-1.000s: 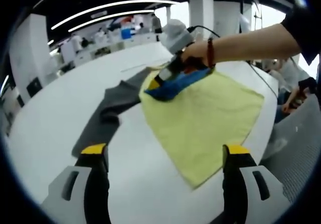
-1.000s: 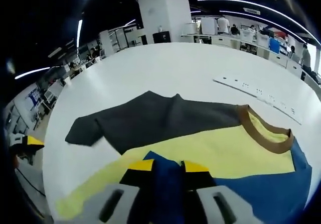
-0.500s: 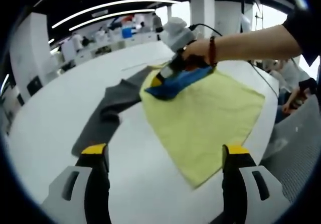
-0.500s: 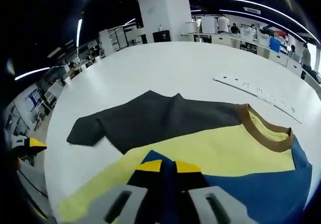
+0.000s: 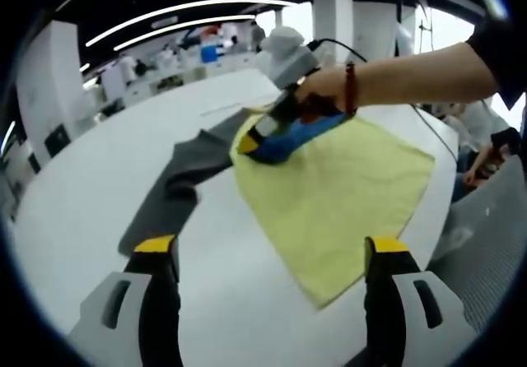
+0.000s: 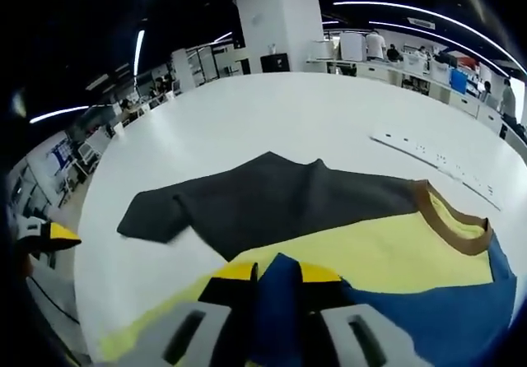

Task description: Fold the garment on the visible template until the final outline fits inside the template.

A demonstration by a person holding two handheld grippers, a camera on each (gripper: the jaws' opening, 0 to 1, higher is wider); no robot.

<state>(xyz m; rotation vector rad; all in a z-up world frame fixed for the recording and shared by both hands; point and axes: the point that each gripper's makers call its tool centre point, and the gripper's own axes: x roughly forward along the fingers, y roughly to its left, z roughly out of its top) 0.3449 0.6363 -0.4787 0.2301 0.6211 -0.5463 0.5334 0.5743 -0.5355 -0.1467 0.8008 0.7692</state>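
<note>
White table unchanged; right gripper still pinches the shirt's blue sleeve, barely lifted; left gripper spread, idle.

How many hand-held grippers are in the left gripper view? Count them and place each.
2. The left hand-held gripper rises from the bottom edge, jaws wide apart; the right hand-held gripper, held in a hand, is shut on the garment's blue fold.

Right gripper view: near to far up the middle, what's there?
right gripper shut on blue fabric fold → yellow panel → dark grey section → bare white table → white pillar
</note>
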